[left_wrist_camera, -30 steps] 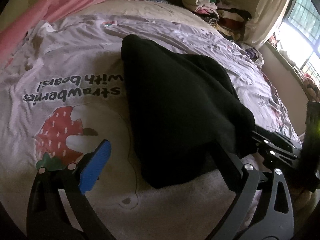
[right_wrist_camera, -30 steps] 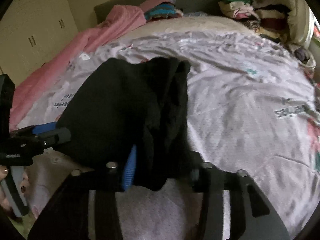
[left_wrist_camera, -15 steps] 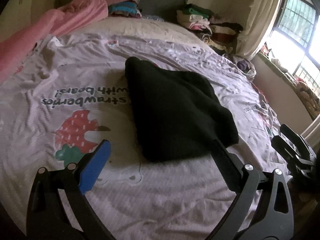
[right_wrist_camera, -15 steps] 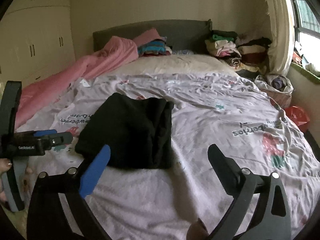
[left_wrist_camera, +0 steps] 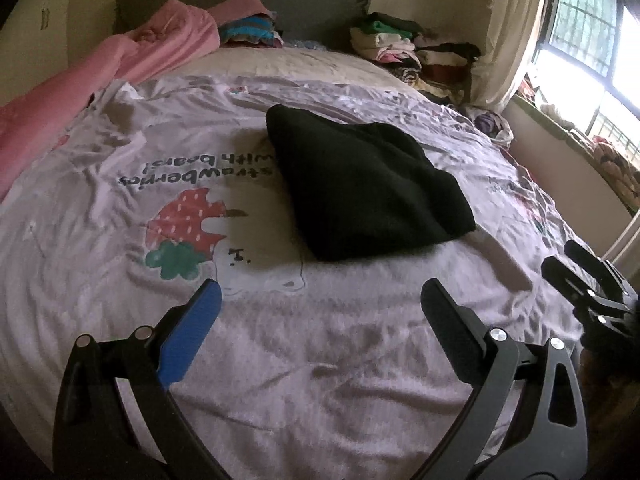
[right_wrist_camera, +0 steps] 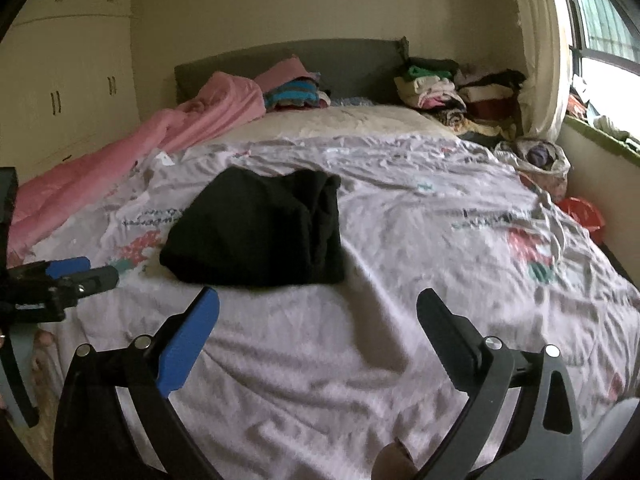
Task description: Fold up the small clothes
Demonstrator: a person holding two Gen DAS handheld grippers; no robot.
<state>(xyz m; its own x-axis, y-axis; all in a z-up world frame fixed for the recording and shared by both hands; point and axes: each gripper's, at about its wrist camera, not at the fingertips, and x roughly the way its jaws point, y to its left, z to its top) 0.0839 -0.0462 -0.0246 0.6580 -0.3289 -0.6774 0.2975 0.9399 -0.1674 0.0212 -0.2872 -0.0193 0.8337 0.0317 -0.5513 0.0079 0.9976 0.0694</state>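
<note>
Black garment (left_wrist_camera: 368,188), soft knit, folded to a lumpy wedge on wrinkled printed sheet (left_wrist_camera: 320,360); both claws gape wide, empty.

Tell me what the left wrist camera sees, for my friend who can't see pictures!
A folded black garment lies on a bed's pale sheet printed with a strawberry. The left claw hangs open and empty in front of it. Pink bedding and piled clothes sit by the headboard.
</note>
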